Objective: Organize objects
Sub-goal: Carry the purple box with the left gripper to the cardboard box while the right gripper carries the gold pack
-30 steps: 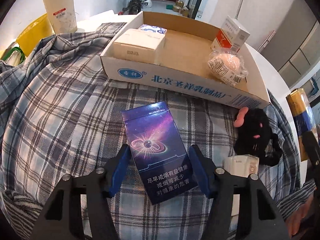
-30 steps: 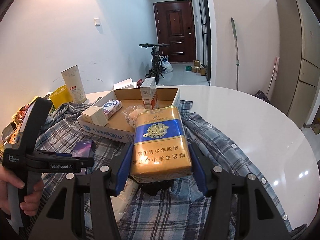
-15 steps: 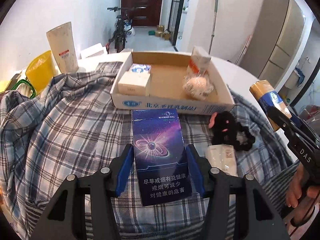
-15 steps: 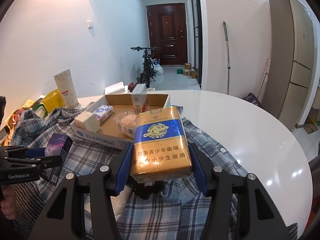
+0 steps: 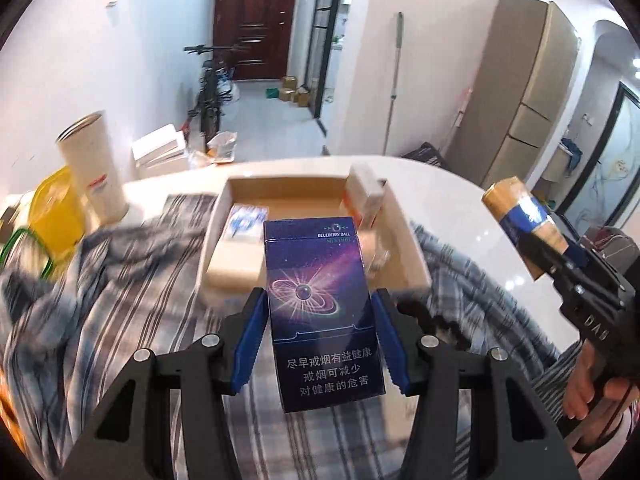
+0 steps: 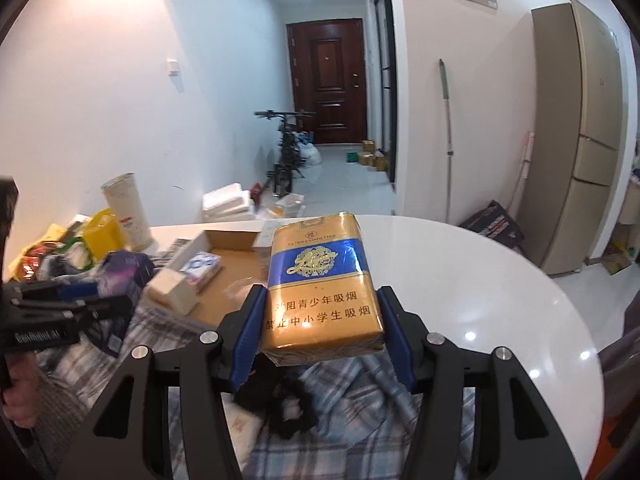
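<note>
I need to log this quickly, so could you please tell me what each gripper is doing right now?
Left gripper: closed on the purple cigarette pack.
Right gripper: closed on the gold-and-blue cigarette pack.

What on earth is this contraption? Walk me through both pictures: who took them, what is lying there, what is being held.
No robot here: a person holds a two-finger clamp in each hand, and a fisheye camera on each looks forward along its fingers.

In the left camera's picture, the left hand-held gripper is shut on a dark purple cigarette pack with a galaxy print. At the right edge you see the other tool.

In the right camera's picture, the right hand-held gripper is shut on a gold and blue soft cigarette pack.

Beneath both lies a blue plaid shirt spread over a round white table. On it sits a shallow open cardboard box holding several small boxes. A black fuzzy item lies on the shirt.
</note>
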{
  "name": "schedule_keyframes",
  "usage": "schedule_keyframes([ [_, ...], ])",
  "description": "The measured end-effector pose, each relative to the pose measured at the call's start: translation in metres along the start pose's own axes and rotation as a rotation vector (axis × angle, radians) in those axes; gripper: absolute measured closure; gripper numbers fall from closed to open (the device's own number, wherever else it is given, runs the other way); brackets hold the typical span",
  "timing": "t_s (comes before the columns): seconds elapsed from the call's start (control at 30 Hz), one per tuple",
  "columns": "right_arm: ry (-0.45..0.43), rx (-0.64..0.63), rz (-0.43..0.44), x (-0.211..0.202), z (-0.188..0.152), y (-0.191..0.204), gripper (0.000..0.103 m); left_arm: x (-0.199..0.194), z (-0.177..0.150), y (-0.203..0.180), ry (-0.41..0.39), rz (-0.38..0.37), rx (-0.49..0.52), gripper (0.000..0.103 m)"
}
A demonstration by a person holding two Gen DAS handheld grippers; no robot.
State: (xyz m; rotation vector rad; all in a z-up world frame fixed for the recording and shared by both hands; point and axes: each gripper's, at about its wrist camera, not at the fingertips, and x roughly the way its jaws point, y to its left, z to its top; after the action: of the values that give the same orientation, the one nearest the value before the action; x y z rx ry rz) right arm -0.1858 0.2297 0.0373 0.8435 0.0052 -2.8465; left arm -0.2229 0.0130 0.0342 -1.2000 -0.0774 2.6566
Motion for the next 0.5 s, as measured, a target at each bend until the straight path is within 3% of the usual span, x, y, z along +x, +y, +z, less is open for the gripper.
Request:
schedule_keyframes([
  [0.13,-0.015,0.039,-0.037,0.007,0.016,-0.018,0.048,0.025,0.027,-0.003,-0.007,-0.013,0.029,0.047],
  [0.23,-0.018,0.052,-0.056,0.012,0.020,-0.026,0.048,0.053,0.039,0.000,-0.008,0.062,0.036,0.047],
  [0.37,0.004,0.059,-0.062,0.022,0.015,-0.031,0.048,0.091,0.045,0.007,0.053,0.029,0.018,0.047],
  [0.5,0.038,0.070,-0.059,0.037,0.007,-0.035,0.048,0.114,0.043,0.008,0.088,0.055,0.027,0.047],
])
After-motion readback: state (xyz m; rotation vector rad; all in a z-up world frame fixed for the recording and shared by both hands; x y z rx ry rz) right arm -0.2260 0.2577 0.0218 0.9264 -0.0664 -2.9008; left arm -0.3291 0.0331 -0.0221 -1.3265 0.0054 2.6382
